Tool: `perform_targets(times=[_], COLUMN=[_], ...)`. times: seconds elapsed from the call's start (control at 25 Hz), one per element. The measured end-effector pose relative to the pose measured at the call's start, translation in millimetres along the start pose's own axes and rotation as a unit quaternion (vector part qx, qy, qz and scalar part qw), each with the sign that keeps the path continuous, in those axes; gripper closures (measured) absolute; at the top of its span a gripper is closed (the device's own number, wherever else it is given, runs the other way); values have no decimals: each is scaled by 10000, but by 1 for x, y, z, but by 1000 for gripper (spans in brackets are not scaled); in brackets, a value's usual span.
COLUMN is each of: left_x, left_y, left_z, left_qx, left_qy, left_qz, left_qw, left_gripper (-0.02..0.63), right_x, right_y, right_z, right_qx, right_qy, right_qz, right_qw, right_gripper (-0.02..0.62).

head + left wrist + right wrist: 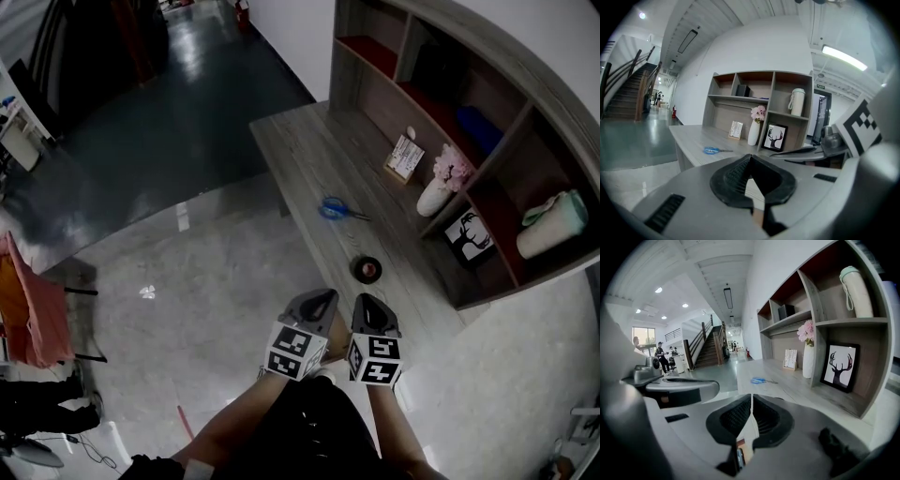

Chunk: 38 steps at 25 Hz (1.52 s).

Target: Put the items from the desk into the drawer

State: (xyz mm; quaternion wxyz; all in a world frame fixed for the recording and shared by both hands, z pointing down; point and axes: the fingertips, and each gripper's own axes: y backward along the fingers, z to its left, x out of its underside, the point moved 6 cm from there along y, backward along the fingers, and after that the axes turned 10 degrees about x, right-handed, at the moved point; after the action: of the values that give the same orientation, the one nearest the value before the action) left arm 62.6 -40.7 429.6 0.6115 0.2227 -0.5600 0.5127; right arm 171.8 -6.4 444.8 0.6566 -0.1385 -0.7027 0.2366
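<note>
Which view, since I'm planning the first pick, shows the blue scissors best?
The head view: it looks down on the scissors, showing the blue handles and the blades whole on the desk. The left gripper view and right gripper view catch them far off at a low angle, as a flattened blue sliver.

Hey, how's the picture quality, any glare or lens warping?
Head view: fisheye bends the shelf unit, and the dark floor shows glare. Left gripper view: the ceiling light blows out. Right gripper view: strong barrel distortion, dark corners.
</note>
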Motion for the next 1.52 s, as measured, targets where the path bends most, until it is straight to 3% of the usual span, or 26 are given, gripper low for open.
perform_targets(times=[0.24,0.32,0.84,1.16,1.52], left_x=[11,13,31,38,46], left_y=[-16,-20,-34,-43,-59], left_z=[5,9,33,55,62], left_qx=[13,0,-98,-217,-175], left_qy=[98,124,247,463,633], left_qz=[123,140,255,181,133], left_qw=[9999,9998,9993,9985,9978], left_gripper=[597,597,597,597,597], right_x=[1,2,7,26,37], right_y=[-24,-33,-77,-108,-133], right_z=[-15,-17,-16,-31,-42], right_qx=[5,-16,112,130,245], right_qy=[60,56,266,386,610], right_qz=[185,266,351,907,1096], right_qw=[9998,9996,9990,9950,9918], right_gripper=[569,474,270,265,265])
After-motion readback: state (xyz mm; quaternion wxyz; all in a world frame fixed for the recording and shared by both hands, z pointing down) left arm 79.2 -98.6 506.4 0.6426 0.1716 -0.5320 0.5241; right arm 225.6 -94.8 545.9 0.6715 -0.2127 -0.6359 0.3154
